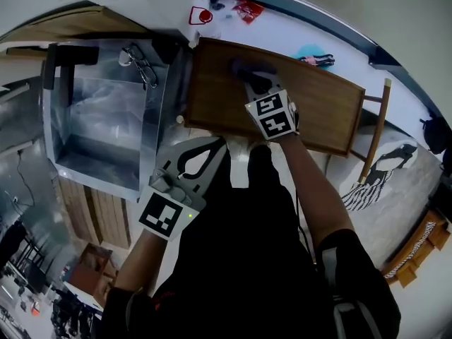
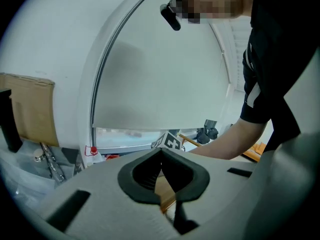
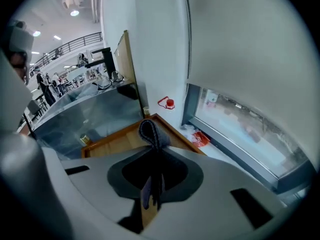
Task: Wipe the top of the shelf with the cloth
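Note:
The brown wooden shelf top (image 1: 321, 108) lies just ahead of me in the head view. On its far left part rests a dark grey cloth (image 1: 252, 68), with my right gripper (image 1: 248, 78) shut on it. In the right gripper view a fold of the cloth (image 3: 149, 131) sticks up from between the shut jaws of the right gripper (image 3: 153, 151), over the shelf top (image 3: 117, 140). My left gripper (image 1: 218, 143) hangs below the shelf's near edge. Its jaws are shut and hold nothing. The left gripper (image 2: 161, 152) points toward my right arm (image 2: 225, 144).
An open metal bin (image 1: 106, 119) stands left of the shelf, with a metal clip (image 1: 141, 63) on its rim. The white sill behind holds a red-capped item (image 1: 202, 15) and a teal object (image 1: 311, 51). A wooden frame (image 1: 376, 129) stands right of the shelf.

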`<state>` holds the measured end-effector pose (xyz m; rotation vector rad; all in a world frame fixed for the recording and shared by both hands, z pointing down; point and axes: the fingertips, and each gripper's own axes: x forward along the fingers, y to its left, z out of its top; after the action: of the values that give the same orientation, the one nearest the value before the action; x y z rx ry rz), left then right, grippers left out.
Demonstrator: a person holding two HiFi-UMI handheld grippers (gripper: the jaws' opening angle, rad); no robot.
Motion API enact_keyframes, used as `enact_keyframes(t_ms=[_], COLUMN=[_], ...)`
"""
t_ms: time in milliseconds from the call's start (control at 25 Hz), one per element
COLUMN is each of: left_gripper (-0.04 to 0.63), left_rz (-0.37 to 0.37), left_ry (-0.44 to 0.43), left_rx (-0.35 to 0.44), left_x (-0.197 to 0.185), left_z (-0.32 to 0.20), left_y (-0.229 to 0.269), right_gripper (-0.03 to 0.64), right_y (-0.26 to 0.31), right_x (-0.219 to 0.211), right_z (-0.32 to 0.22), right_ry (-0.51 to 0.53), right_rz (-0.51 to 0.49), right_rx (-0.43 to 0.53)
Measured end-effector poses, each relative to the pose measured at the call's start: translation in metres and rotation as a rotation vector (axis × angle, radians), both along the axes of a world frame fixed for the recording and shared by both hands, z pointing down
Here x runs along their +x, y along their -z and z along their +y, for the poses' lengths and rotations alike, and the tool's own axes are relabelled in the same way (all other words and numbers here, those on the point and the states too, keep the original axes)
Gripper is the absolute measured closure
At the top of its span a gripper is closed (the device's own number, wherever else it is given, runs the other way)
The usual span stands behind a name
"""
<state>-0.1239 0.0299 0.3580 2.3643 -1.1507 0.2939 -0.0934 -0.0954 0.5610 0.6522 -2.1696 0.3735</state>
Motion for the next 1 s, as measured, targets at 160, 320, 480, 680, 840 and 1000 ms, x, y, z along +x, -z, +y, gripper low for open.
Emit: enact_keyframes(t_ms=[160, 320, 480, 680, 840, 1000], left_gripper=[0.574, 0.574, 0.574, 0.574, 0.574, 0.574], left_rz=[0.007, 0.025, 0.035, 0.044, 0.047, 0.046], left_ry=[0.028, 0.061, 0.080, 0.102, 0.112, 0.107], left_rx=[-0.010, -0.029, -0.042, -0.062, -0.067, -0.070], left_x=[-0.026, -0.044, -0.057, -0.068, -0.072, -0.068], left_z=[0.012, 0.021, 0.029, 0.035, 0.037, 0.037], left_y=[-0.006, -0.012, -0.017, -0.024, -0.026, -0.028], right_gripper=[0.586, 0.586, 0.587, 0.586, 0.586, 0.586], right_y=[-0.014, -0.028, -0.044, -0.064, -0.079, -0.084], right_x=[-0.042, -0.077, -0.101, -0.116, -0.116, -0.113], right_z=[0.016, 0.035, 0.051, 0.065, 0.070, 0.072], right_ry=[0.071, 0.146, 0.195, 0.237, 0.248, 0.251], right_rz=[0.012, 0.026, 0.048, 0.084, 0.112, 0.118], right_rx=[-0.021, -0.044, -0.072, -0.109, -0.130, -0.136])
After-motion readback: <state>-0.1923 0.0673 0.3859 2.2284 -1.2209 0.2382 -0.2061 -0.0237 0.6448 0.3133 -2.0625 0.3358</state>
